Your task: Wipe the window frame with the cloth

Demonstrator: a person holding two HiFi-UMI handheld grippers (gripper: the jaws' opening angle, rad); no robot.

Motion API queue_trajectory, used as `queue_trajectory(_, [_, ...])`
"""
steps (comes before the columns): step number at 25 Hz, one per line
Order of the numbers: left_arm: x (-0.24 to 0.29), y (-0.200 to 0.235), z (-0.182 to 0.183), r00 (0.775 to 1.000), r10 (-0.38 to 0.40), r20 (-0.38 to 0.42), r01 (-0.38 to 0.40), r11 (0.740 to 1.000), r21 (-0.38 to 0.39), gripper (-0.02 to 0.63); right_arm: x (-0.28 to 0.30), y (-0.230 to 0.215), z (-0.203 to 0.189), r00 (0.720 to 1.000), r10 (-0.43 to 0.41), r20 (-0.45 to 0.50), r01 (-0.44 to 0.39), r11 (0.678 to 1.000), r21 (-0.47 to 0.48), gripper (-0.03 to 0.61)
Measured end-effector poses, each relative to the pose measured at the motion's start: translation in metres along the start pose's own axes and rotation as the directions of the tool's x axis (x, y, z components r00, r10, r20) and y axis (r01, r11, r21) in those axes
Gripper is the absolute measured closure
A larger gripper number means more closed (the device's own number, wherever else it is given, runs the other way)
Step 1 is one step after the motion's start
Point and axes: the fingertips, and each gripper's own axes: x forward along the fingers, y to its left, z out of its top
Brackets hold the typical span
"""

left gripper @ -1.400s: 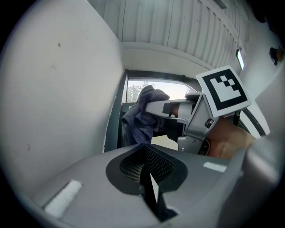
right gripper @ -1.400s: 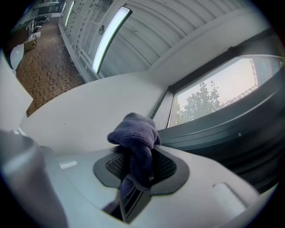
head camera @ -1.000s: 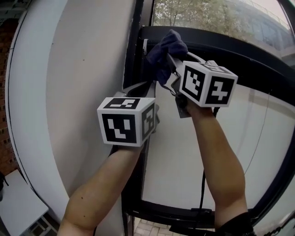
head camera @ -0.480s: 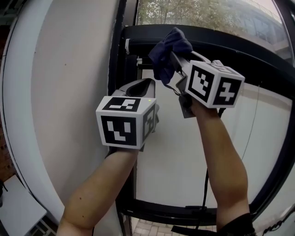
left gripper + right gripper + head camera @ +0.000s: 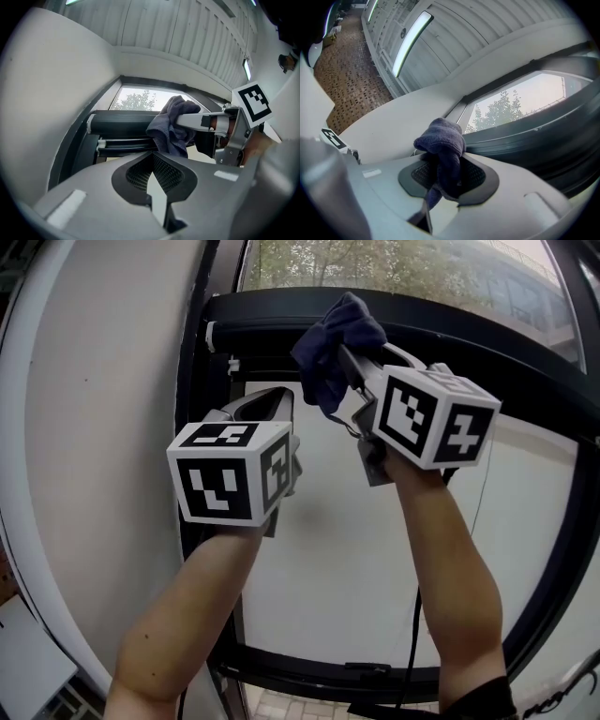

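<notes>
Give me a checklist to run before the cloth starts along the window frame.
1. Cloth gripped: ok. The right gripper is shut on the cloth.
2. Wiping wad exposed: ok. A bunch of cloth sticks out beyond the gripper.
3. Cloth touching frame: cannot tell. It overlaps the top bar in the head view, but contact is not visible.
4. Left gripper out of the way: ok. It is shut, empty, and below-left of the cloth.

Grey left tool [image 5: 280, 396], right tool [image 5: 344, 356]; black-white marker cubes [image 5: 228, 475].
</notes>
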Motion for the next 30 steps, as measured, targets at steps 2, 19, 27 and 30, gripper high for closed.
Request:
queue_trajectory(2, [0.003,-0.011,0.001,1.0,-0.013,-0.001,0.013,1.0,-0.007,0.62,-0.006,-0.007,0.001,1.0,-0.002,0.0,0.002,1.0,-0.002,0.457])
queue_trajectory(19, [0.027,-0.095,0.014,0.996,-0.086,0.014,0.086,0.996,-0.028,0.62,-0.064,-0.072,0.015,0.999,-0.046,0.007,0.046,0.999,-0.007,0.457])
queue_trajectory(27, [0.033,-0.132,0.017,0.996,-0.092,0.008,0.092,0.995,-0.04,0.62,-0.095,-0.104,0.024,0.998,-0.063,0.016,0.063,0.998,0.01,0.457])
queue_trajectory(30, [0.035,-0.146,0.021,0.996,-0.085,0.011,0.086,0.996,-0.029,0.62,-0.105,-0.115,0.026,0.998,-0.064,0.017,0.064,0.998,0.01,0.457])
